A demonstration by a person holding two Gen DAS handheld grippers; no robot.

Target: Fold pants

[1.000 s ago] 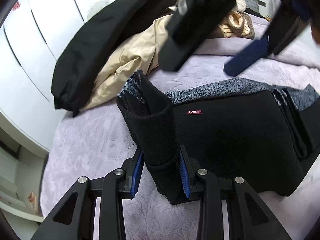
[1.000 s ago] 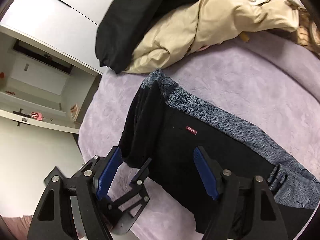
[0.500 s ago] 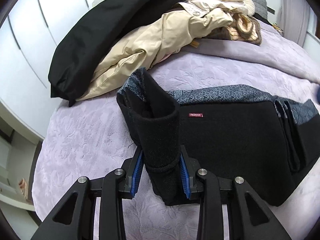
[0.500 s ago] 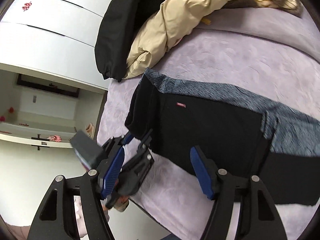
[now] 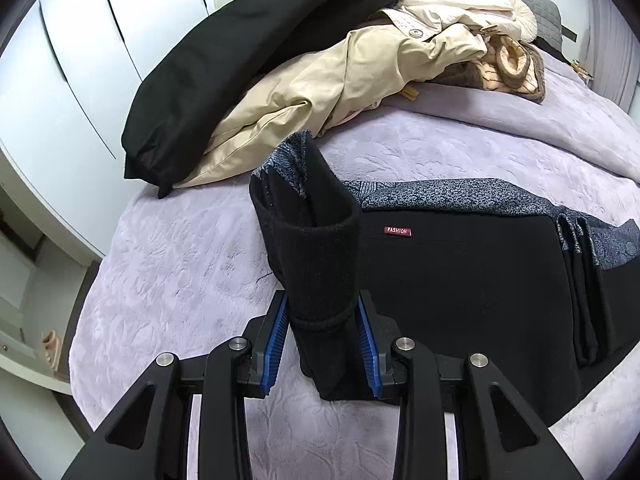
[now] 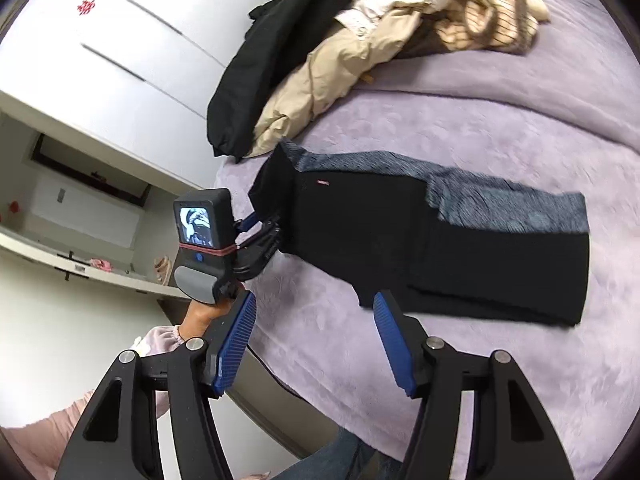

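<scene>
Black pants (image 5: 460, 276) with a blue-grey patterned lining and a small red "FASHION" tag (image 5: 397, 231) lie folded flat on the lilac bedspread (image 5: 180, 264). My left gripper (image 5: 323, 344) is shut on the pants' left end, which stands up bunched between the blue pads. In the right wrist view the pants (image 6: 440, 240) lie across the bed, and the left gripper (image 6: 260, 236) with its camera holds their left corner. My right gripper (image 6: 316, 340) is open and empty, raised above the bed's near edge, apart from the pants.
A black coat (image 5: 240, 64), a beige jacket (image 5: 320, 92) and a brown striped garment (image 5: 516, 68) are piled at the bed's far side. White wardrobe doors (image 5: 80, 60) stand to the left. The bed's edge drops off at the left, with shelves (image 6: 80, 240) beyond it.
My right gripper has pulled up and back from the pants, so it now sees the whole garment and the left gripper. The left gripper has kept its hold and barely moved.
</scene>
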